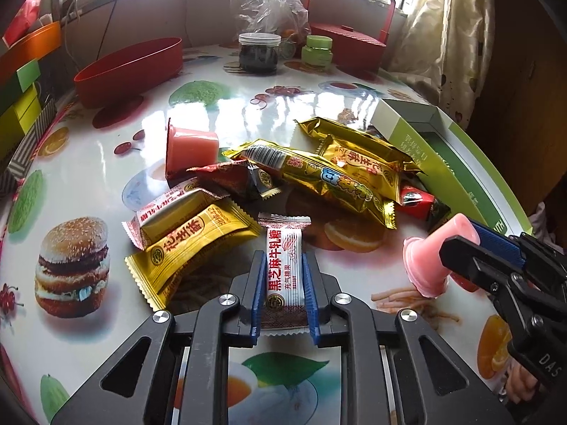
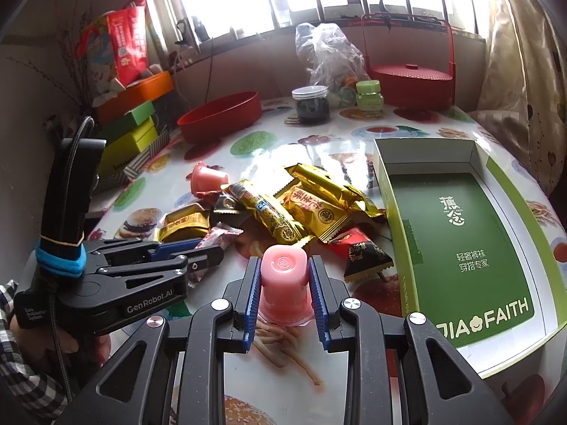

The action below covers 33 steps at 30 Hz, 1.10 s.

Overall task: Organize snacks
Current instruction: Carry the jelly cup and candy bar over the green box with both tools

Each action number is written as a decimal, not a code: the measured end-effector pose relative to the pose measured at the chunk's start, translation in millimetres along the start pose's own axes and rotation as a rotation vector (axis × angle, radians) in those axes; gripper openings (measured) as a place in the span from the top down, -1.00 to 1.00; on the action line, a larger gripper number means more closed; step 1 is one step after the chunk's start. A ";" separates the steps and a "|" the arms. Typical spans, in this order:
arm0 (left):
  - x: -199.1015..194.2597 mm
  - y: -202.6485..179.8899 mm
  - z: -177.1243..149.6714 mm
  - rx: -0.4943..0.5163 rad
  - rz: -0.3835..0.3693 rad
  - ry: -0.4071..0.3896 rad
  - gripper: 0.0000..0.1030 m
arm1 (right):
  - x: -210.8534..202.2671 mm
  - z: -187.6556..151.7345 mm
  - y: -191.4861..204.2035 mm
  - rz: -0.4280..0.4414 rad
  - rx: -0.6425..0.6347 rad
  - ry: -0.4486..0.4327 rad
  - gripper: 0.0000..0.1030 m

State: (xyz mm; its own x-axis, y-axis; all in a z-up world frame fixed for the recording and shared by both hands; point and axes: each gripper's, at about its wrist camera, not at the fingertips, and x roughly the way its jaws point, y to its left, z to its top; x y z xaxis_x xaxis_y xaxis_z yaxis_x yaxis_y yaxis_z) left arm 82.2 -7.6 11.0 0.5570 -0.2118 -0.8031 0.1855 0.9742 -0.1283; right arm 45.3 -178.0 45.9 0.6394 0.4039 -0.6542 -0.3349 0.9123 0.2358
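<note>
My left gripper (image 1: 283, 265) is shut on a white and red candy bar (image 1: 283, 276), held just above the table. My right gripper (image 2: 283, 269) is shut on a pink jelly cup (image 2: 283, 279), upside down; the cup also shows in the left wrist view (image 1: 436, 258). A pile of gold and red snack packets (image 1: 319, 173) lies mid-table, also in the right wrist view (image 2: 301, 209). A second pink jelly cup (image 1: 189, 150) lies on its side left of the pile. An open green box (image 2: 471, 244) sits at the right.
A red oval tray (image 1: 131, 67) stands at the back left. A dark jar (image 1: 258, 53), a green jar (image 1: 318, 49), a plastic bag (image 1: 265, 3) and a red basket (image 1: 351, 35) stand at the back. Stacked coloured boxes (image 2: 131, 131) sit off the left edge.
</note>
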 end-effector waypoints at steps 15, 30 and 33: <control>-31.7 -17.3 12.2 0.011 -0.052 -0.069 0.60 | -19.1 8.4 -0.9 0.002 0.002 -0.057 0.50; -29.9 -60.1 47.9 0.061 -0.162 -0.104 0.60 | -54.6 23.8 -41.1 -0.102 0.067 -0.155 0.50; -24.4 -72.9 53.7 0.079 -0.191 -0.095 0.60 | -59.7 25.8 -56.2 -0.134 0.093 -0.163 0.50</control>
State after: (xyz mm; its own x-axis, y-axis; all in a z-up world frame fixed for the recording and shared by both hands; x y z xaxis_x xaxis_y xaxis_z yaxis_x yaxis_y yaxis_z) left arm 98.6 -77.6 71.2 0.5788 -0.4022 -0.7094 0.3559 0.9073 -0.2240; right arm 43.9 -251.6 90.2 0.7800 0.2773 -0.5610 -0.1791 0.9579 0.2244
